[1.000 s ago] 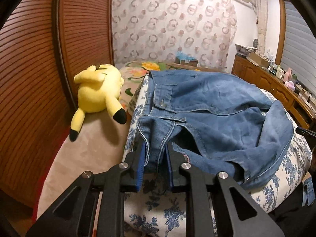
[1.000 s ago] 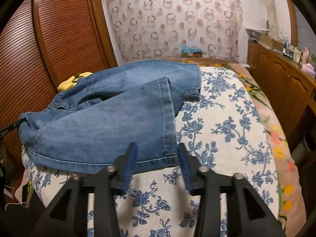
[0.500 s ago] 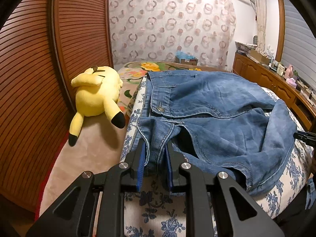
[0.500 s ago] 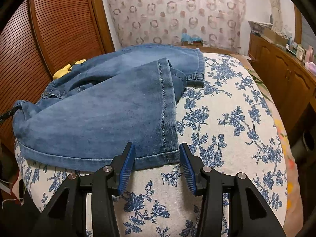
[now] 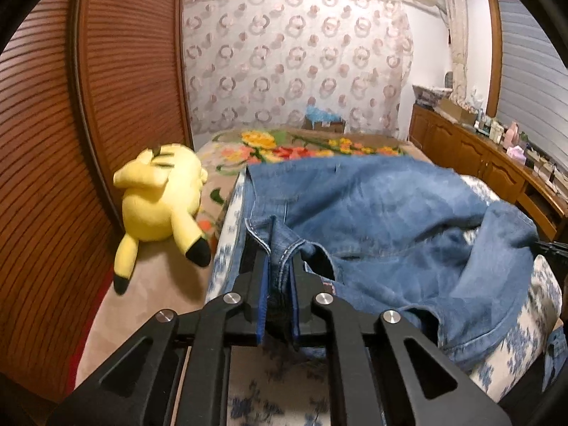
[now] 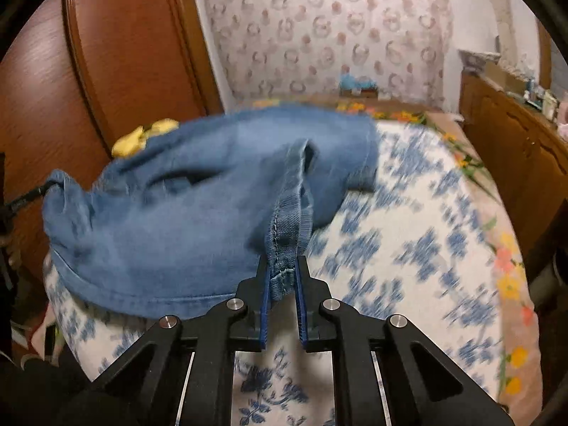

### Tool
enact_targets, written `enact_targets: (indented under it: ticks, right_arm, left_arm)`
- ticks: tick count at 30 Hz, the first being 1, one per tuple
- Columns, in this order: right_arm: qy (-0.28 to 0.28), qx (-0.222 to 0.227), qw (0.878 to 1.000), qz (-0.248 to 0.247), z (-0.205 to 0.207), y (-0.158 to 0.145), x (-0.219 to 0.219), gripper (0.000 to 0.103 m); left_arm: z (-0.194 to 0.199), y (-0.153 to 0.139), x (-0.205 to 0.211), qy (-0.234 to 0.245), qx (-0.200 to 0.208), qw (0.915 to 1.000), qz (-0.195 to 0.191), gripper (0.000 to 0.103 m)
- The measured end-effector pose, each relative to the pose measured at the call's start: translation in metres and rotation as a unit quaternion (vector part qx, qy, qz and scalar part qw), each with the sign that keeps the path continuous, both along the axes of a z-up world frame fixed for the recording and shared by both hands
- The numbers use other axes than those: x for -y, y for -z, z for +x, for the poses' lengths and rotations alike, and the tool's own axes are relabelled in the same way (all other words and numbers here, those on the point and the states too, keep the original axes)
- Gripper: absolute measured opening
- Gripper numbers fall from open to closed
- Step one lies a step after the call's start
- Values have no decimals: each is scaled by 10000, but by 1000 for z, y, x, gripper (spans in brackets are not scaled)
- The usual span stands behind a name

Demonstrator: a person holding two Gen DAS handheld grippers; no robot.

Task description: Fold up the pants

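Denim pants (image 5: 390, 220) lie on the bed (image 6: 408, 248), spread over a white quilt printed with blue flowers, and both ends are now pinched. The left gripper (image 5: 278, 280) is clamped on the bunched waistband, its blue-lined jaws nearly together with a thick wad of seamed cloth between them. The right gripper (image 6: 282, 284) has just been closing, and its jaws now press on the stitched hem of a leg, where the fabric rises in a ridge from the pads.

By my reading, the step in hand is the start of a fold: both holds are made and the near edge of the pants is coming off the quilt. The next move likely calls for carrying both held ends together up and over toward the far edge of the pants, keeping the cloth taut between the two grippers so that it lands flat and not in a heap. The middle sags in a loose hollow, so uneven travel could leave creases.

The denim is mid-blue, faded in patches, heavy and stiff at the double-stitched seams, softer across the leg panels. The quilt beneath looks smooth and padded. A yellow plush toy (image 5: 159, 206) with black-tipped limbs lies on a beige blanket near the waistband side, apart from the pants. A slatted wooden door (image 5: 88, 142) stands beyond it, and a patterned curtain (image 5: 301, 71) hangs at the far end of the room.
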State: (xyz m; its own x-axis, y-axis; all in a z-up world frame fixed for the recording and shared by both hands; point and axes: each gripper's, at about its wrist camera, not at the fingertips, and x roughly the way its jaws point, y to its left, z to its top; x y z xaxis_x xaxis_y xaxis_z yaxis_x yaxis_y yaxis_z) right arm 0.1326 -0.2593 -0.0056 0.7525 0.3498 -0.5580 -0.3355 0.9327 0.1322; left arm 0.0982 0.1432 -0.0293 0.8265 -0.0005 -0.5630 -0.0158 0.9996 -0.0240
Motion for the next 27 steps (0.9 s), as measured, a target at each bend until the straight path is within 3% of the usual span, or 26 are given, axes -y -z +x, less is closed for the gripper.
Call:
enact_targets:
  ticks: [8,15,27]
  right_arm:
    - [303,541,9979,160,-1,-42,25,12]
    - [470,722,9960,245,7,-53,31,12]
    - [585,270,9978,130,43,-31,16,12]
  left_arm:
    - [33,-25,1,-4,198,9998,-28,11]
    - [64,-36,0,-6,247,9997,-54,10]
    - [108,-19,6,109,-16,9999,-88,10]
